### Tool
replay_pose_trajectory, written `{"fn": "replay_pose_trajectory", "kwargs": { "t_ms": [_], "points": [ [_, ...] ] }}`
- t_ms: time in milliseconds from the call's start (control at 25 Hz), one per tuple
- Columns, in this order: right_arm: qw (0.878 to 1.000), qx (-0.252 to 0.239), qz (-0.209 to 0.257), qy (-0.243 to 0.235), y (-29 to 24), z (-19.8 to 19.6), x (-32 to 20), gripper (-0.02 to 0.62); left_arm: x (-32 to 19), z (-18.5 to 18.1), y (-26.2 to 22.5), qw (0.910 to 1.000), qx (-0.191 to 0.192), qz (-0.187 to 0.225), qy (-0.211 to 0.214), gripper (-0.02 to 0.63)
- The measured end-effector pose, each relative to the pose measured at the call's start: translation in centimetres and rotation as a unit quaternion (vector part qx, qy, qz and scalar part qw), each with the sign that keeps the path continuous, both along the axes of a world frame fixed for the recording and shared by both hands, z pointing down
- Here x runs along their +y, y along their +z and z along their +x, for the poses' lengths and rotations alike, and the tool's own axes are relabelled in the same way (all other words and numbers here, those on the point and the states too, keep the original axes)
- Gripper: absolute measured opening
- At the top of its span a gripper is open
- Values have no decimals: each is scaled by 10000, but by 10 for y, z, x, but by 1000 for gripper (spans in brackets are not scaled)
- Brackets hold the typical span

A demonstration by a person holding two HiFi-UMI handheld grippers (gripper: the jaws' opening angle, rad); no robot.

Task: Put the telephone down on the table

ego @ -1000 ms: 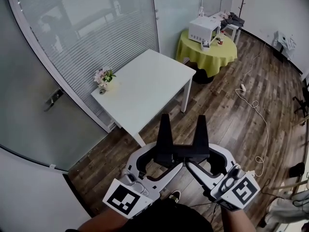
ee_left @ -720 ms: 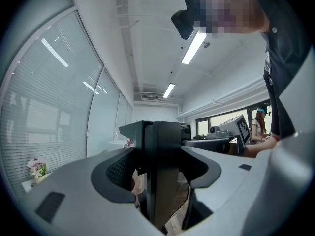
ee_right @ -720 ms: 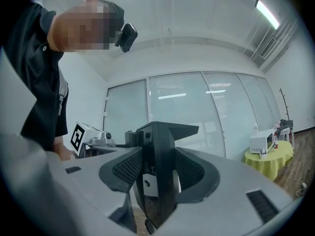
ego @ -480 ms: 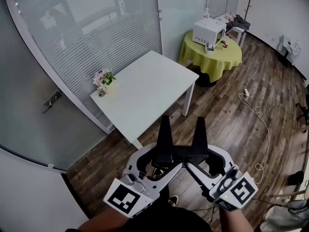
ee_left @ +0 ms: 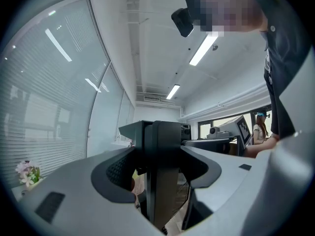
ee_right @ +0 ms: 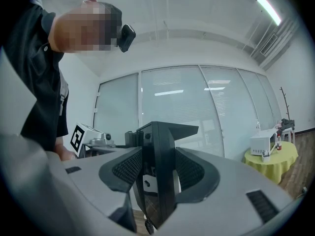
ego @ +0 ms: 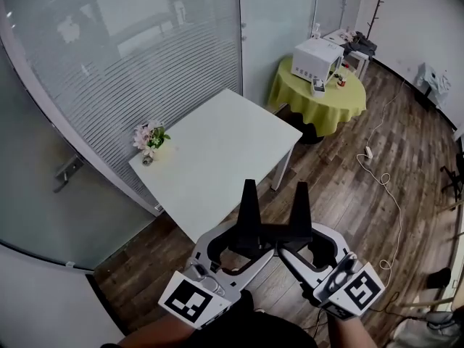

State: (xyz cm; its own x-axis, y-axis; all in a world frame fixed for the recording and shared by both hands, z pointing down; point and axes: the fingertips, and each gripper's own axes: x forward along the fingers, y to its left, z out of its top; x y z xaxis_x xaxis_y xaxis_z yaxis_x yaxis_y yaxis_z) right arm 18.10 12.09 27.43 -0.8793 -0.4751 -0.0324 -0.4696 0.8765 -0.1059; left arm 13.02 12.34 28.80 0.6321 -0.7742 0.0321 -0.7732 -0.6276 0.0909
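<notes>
In the head view, the black telephone (ego: 272,229) is held in the air at the near edge of the scene, with two prongs standing up. It is gripped from the left by the left gripper (ego: 245,243) and from the right by the right gripper (ego: 291,245). It is kept above the wooden floor (ego: 348,187), just on the near side of the white table (ego: 217,147) and not touching it. A pot of flowers (ego: 148,136) is seen at the table's far left corner. A white microwave (ego: 317,54) is set on a round table with a yellow cloth (ego: 322,96), far to the right.

In the left gripper view, the left gripper (ee_left: 158,178) is seen with its jaws pressed against a dark plate of the telephone (ee_left: 167,141), which fills the gap between them.

In the right gripper view, the right gripper (ee_right: 158,175) is likewise clamped on the telephone (ee_right: 160,141), its ribbed pads (ee_right: 129,168) laid against both faces.
</notes>
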Motion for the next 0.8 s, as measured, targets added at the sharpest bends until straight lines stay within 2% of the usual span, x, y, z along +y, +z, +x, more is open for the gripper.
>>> {"fn": "replay_pose_trajectory", "kwargs": {
  "t_ms": [440,640,800],
  "points": [
    [9999,43,-102,92,8,-54,-81,227,-82,-53,9,9999,30,-65,102,279],
    [9999,75,-132,50,9,-61,-110,227,-110,-61,11,9999,54,-111,73,278],
    [9999,-10,-139,-80,8,-55,-137,227,-136,-53,13,10000,5,-49,-23,279]
  ]
}}
